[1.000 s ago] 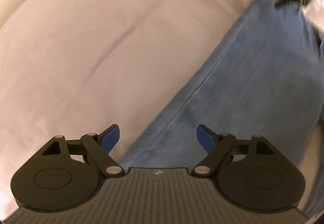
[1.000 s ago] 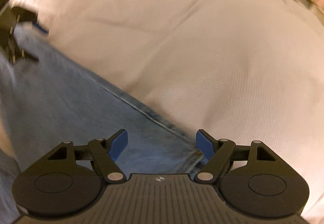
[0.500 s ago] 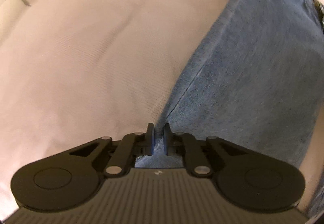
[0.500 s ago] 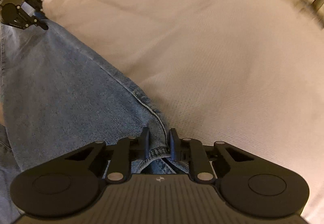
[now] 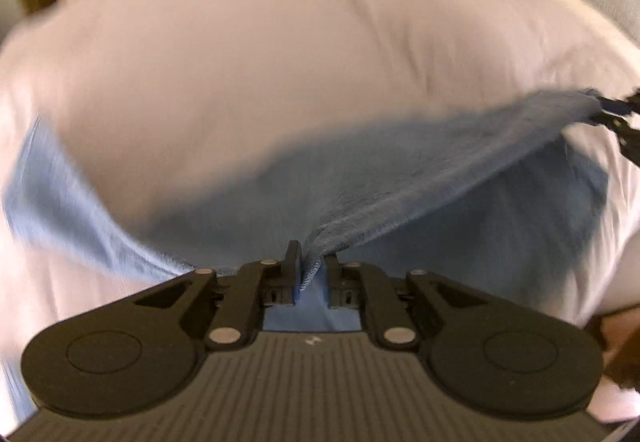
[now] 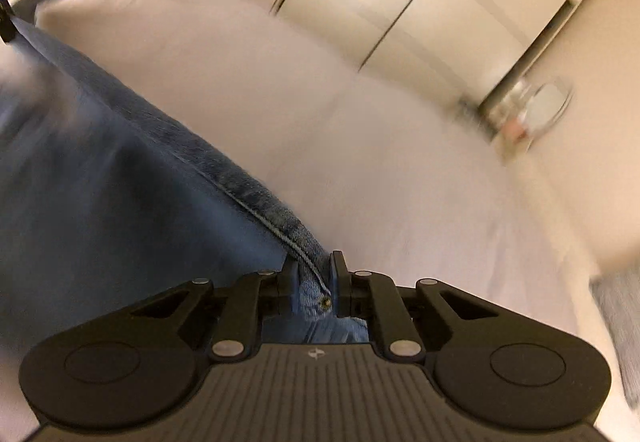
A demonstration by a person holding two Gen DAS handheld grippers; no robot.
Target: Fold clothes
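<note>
Jeans lifted off the bed, pinched at both ends.

Left gripper (image 5: 310, 268) and right gripper (image 6: 314, 276), spread wide a second ago, now clamped on jeans (image 5: 420, 194); denim raised taut above white bed (image 5: 280, 62), far part trailing on it, likely mid-carry toward a fold.

blue denim jeans (image 5: 420, 186), white bedsheet (image 5: 280, 62)

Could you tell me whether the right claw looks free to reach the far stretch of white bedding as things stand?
Probably not yet: the right claw is shut on the jeans, so it would drag them across the bedding.
</note>
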